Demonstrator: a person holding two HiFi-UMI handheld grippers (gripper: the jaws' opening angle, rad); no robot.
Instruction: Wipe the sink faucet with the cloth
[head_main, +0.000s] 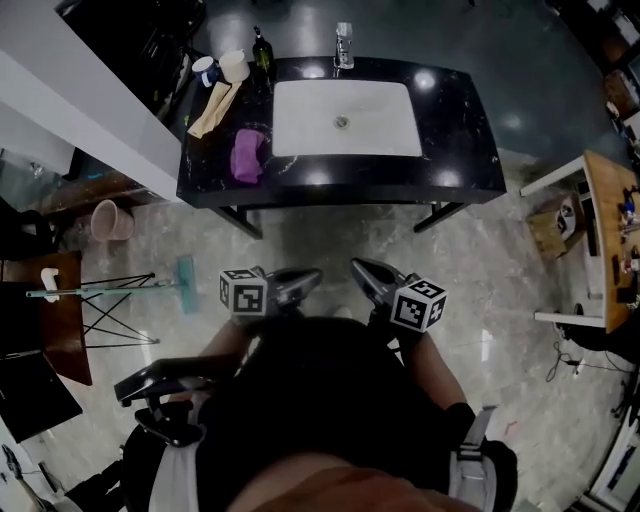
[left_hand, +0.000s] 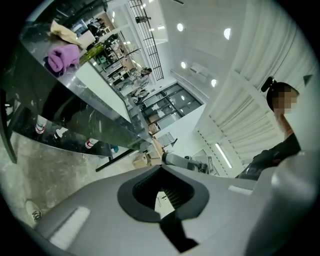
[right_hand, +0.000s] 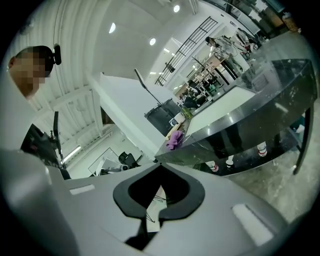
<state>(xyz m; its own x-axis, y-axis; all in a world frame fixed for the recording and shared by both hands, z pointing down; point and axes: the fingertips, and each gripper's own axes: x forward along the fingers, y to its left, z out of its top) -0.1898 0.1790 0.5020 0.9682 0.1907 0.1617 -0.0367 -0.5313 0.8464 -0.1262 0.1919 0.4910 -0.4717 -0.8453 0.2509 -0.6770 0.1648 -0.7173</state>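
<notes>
Left gripper and right gripper were both closed on nothing, mid-frame. Best bet: open one wide, then pinch a thick fold of the purple cloth, upper left.

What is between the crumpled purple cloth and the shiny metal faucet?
The white rectangular sink basin lies between cloth and faucet; the head view shows it.
</notes>
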